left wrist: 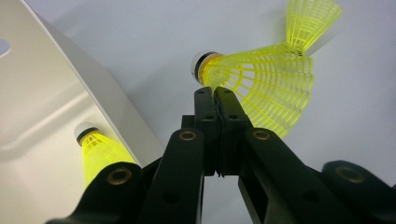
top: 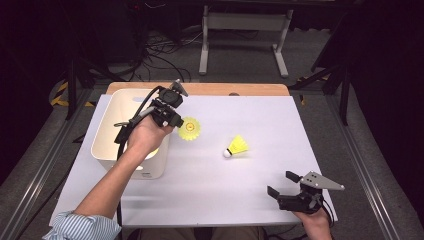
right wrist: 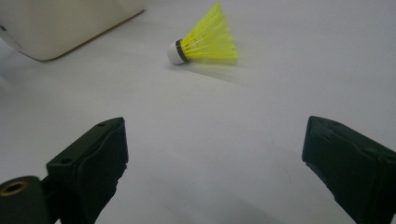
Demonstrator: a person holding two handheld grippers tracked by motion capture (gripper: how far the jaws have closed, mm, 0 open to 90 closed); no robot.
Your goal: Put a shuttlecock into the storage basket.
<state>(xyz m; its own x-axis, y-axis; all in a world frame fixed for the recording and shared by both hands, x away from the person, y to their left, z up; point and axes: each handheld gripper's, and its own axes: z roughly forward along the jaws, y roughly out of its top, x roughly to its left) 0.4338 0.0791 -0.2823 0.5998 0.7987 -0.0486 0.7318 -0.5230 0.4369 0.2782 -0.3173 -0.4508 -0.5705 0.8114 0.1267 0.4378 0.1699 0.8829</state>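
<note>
My left gripper (top: 178,123) is held over the right rim of the white bin (top: 112,107), shut on the mesh skirt of a yellow shuttlecock (top: 190,128). In the left gripper view the jaws (left wrist: 215,93) pinch the skirt's edge of this held shuttlecock (left wrist: 266,86), whose cork points up and left. A second yellow shuttlecock (top: 236,147) lies on its side on the white table sheet (top: 225,195); it also lies ahead of my right gripper (right wrist: 215,140) as the shuttlecock (right wrist: 205,42). A third shuttlecock (left wrist: 95,149) rests inside the bin (left wrist: 56,93). My right gripper (top: 280,183) rests open near the front right, nothing between its jaws.
The bin's corner (right wrist: 60,23) stands far left of the right gripper. The wooden table edge (top: 240,89) runs along the back. Beyond it on the floor are cables (top: 160,55) and a white frame (top: 245,30). Metal rails flank the table.
</note>
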